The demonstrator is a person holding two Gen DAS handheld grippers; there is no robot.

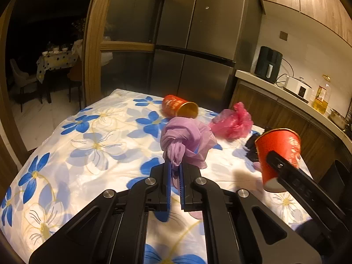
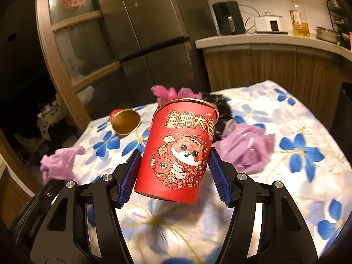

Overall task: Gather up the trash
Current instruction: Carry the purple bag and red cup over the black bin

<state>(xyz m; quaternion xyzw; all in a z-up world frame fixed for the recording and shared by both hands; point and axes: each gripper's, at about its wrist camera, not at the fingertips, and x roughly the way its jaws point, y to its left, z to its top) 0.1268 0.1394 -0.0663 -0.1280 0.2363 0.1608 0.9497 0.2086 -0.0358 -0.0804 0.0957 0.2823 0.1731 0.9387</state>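
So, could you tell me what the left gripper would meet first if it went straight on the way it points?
Beyond the purple bag that the left gripper holds, probably the tipped red cup lying on the floral tablecloth, though depth is unclear.

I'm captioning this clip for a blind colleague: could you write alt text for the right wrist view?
A red paper cup printed with a cartoon snake sits upright, slightly tilted, gripped in the right gripper. Behind it, on a blue-flowered tablecloth, lie a second red cup on its side and crumpled purple bags, with a fridge beyond.
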